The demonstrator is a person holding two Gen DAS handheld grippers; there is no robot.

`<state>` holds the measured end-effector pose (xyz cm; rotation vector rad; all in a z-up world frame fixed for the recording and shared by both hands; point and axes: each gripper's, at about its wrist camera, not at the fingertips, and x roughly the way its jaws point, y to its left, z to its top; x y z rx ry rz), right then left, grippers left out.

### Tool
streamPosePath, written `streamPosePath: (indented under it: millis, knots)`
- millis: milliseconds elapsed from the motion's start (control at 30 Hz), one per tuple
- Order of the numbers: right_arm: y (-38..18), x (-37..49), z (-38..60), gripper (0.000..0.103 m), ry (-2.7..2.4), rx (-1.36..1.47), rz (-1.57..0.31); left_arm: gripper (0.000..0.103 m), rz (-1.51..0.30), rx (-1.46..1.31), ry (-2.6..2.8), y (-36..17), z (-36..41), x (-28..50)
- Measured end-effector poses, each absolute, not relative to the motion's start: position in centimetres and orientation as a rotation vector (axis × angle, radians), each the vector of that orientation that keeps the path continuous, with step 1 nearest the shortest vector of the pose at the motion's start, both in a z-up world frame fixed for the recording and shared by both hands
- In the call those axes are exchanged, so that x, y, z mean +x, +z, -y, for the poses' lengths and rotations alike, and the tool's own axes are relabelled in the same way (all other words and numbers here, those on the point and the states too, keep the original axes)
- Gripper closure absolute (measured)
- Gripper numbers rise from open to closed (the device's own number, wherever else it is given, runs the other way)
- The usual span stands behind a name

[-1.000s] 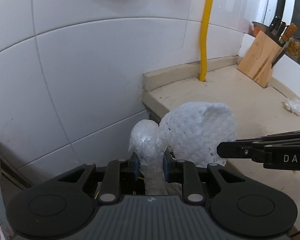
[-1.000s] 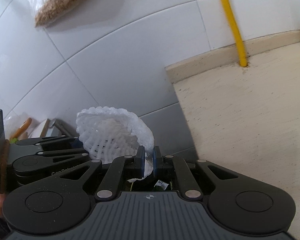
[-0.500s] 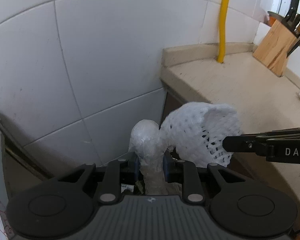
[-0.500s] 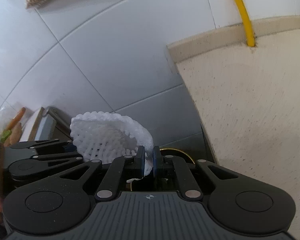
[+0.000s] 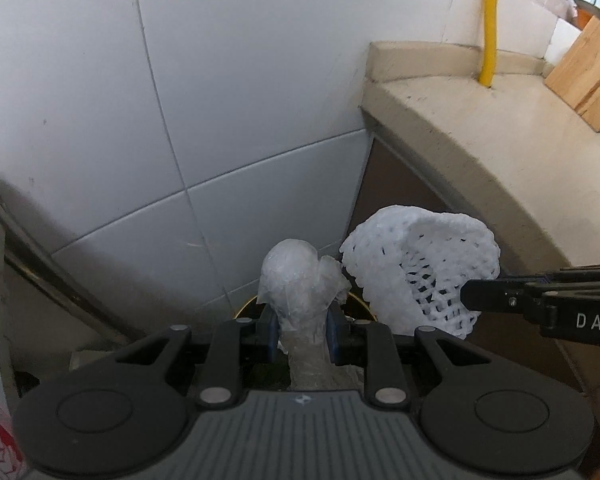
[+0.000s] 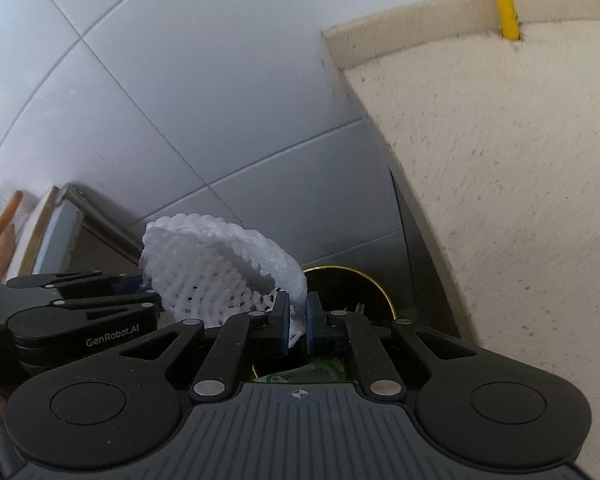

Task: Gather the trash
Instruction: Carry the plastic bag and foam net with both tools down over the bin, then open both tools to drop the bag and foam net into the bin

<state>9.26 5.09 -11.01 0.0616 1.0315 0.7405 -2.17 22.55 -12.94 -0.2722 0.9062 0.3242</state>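
Observation:
My left gripper (image 5: 302, 330) is shut on a crumpled wad of clear plastic wrap (image 5: 300, 280), which sticks up between its blue pads. Just right of it hangs a white foam fruit net (image 5: 420, 264), pinched at its lower edge by my right gripper (image 5: 470, 296), which reaches in from the right. In the right wrist view that right gripper (image 6: 296, 322) is shut on the foam net (image 6: 216, 276), and my left gripper (image 6: 136, 284) lies at the left behind the net. Below both, a round gold-rimmed bin (image 6: 364, 276) shows green trash inside; the bin rim (image 5: 246, 306) is mostly hidden.
A beige stone counter (image 6: 500, 200) runs along the right, with a yellow pipe (image 5: 490, 20) at its back and a wooden knife block (image 5: 584, 76) far right. White tiled wall (image 5: 220, 120) fills the background. A metal-edged ledge (image 6: 56, 220) stands at the left.
Both grippers have sunk beside the counter's end with their trash still held. The counter top now sits higher in view and the bin's gold rim has appeared beneath them.

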Motion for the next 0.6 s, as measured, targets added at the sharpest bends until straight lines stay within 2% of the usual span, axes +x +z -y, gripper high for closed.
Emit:
streamPosePath:
  millis: [367,567,600]
  knots:
    - [-14.2,10.1,-7.0,0.091,0.718,0.022,-1.097,0.080,-0.982,-0.294,0.384,-15.1,-23.0,-0.4]
    - [-15.1,10.5,-7.9,0.078,0.714,0.009,-1.112,0.069,-1.002,-0.296,0.394,-15.5,-23.2,0.3]
    - [-15.3,10.6,-8.1,0.072,0.712,0.008,-1.112,0.068,-1.004,-0.294,0.392,-15.5,-23.2,0.4]
